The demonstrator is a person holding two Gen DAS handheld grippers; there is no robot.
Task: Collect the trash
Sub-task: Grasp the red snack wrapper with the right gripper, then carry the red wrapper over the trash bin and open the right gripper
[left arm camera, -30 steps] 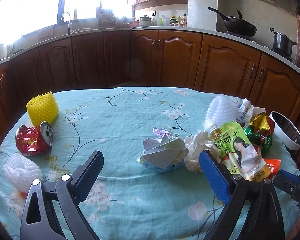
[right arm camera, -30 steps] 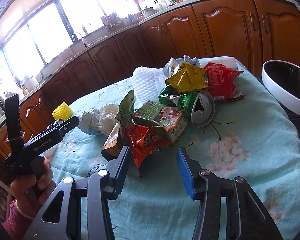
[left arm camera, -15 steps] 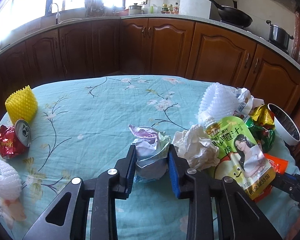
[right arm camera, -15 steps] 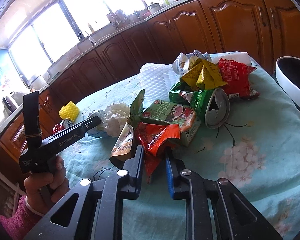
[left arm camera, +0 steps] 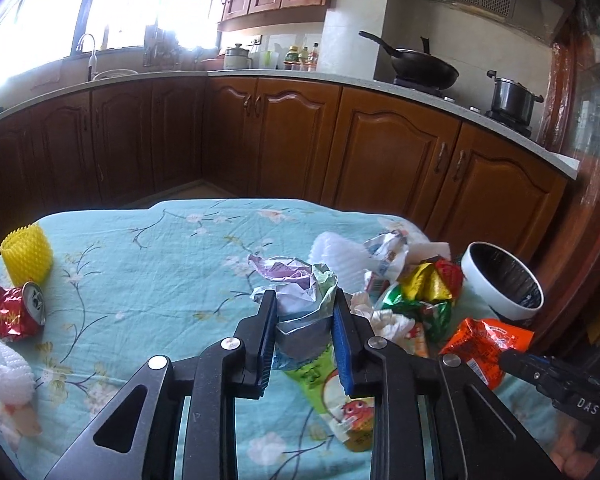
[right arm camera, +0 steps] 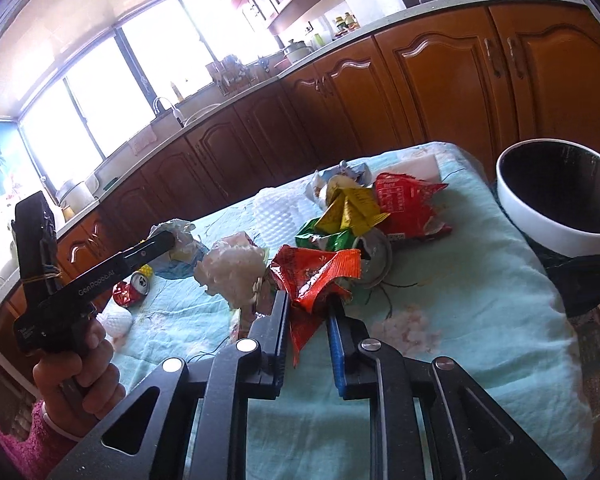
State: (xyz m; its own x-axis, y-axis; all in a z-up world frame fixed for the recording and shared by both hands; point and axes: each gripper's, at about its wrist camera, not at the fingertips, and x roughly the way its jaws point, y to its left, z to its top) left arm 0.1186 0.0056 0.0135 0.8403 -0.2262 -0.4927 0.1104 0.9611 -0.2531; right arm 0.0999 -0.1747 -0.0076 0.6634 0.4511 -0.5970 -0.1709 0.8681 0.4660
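**Both grippers clamped on litter over a floral worktop**

Dark wood kitchen cabinets ring a worktop (left arm camera: 148, 248) under a pale blue flowered cloth. At lower centre of the left wrist view, the left gripper (left arm camera: 304, 320) has its fingers (left arm camera: 266, 336) pressed on a crumpled paper wad (left arm camera: 296, 296); the jaws have just closed on it, and the wad bulges upward out of them. At lower centre of the right wrist view, the right gripper (right arm camera: 308, 320) pinches a crumpled orange-red snack wrapper (right arm camera: 314, 276), jaws likewise just closed, the wrapper's long axis running up and down the frame with a tail hanging below the pads.

"GenRobot.AI" reads along the left gripper's body at middle left of the right wrist view; "DAS" shows on the black tool at lower right of the left wrist view. Writing on the wrappers is too small to read.

A white bin (right arm camera: 556, 200) with a black liner stands at the right edge. A crushed red can (left arm camera: 16, 312) lies on its side at far left, below a yellow foam net (left arm camera: 26, 254).
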